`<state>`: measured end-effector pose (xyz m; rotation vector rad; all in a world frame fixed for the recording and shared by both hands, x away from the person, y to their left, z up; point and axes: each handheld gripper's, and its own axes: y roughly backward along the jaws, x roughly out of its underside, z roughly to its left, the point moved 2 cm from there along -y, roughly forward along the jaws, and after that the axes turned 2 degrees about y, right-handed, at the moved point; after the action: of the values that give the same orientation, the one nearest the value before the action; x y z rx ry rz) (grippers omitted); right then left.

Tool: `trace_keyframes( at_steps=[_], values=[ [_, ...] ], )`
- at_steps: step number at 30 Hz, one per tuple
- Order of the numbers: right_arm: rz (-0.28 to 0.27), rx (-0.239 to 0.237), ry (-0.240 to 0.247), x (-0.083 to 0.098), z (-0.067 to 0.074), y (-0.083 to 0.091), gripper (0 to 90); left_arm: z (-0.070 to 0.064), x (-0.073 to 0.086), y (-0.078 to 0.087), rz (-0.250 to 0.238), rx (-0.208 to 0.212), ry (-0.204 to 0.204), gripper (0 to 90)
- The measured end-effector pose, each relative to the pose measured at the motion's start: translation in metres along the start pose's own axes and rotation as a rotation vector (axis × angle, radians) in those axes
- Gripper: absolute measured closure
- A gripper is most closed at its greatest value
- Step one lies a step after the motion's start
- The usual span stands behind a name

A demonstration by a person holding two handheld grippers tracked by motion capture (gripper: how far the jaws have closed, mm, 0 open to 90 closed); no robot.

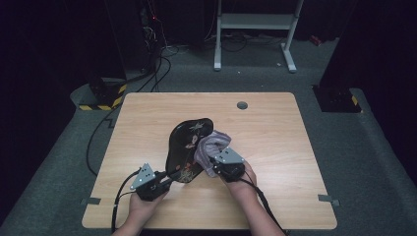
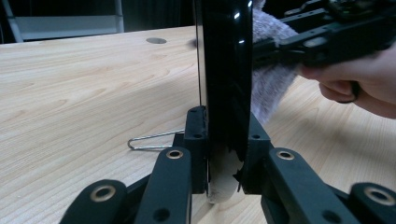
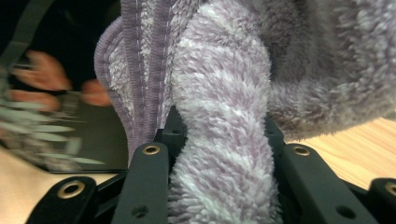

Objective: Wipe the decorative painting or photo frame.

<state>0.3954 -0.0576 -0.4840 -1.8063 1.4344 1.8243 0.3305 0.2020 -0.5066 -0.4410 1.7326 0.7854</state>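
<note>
Two grippers: left gripper (image 1: 164, 183) clamps tray (image 1: 187, 147), right gripper (image 1: 212, 160) cloth (image 1: 211, 145).

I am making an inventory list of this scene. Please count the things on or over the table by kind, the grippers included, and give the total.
Black lacquered tray: 1
Lilac fluffy cloth: 1
Handheld grippers, left gripper and right gripper: 2
Thin metal wire loop lying on the table: 1
Total: 5
</note>
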Motion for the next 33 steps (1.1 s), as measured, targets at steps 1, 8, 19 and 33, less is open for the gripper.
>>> trace_keyframes(
  at_steps=[1,8,19,33],
  values=[
    [0.006,0.011,-0.008,0.002,-0.006,-0.001,66.0,0.0,0.0,0.0,0.0,0.0,0.0,77.2],
    [0.033,0.066,-0.047,0.007,-0.029,-0.004,65.9,0.0,0.0,0.0,0.0,0.001,0.001,77.5],
    [0.024,0.023,0.009,0.005,-0.003,-0.002,65.8,0.0,0.0,0.0,0.001,0.002,0.004,77.3],
    [-0.014,-0.1,0.12,-0.002,0.052,0.006,65.9,0.0,0.0,0.0,0.003,0.001,0.007,77.2]
  ],
)
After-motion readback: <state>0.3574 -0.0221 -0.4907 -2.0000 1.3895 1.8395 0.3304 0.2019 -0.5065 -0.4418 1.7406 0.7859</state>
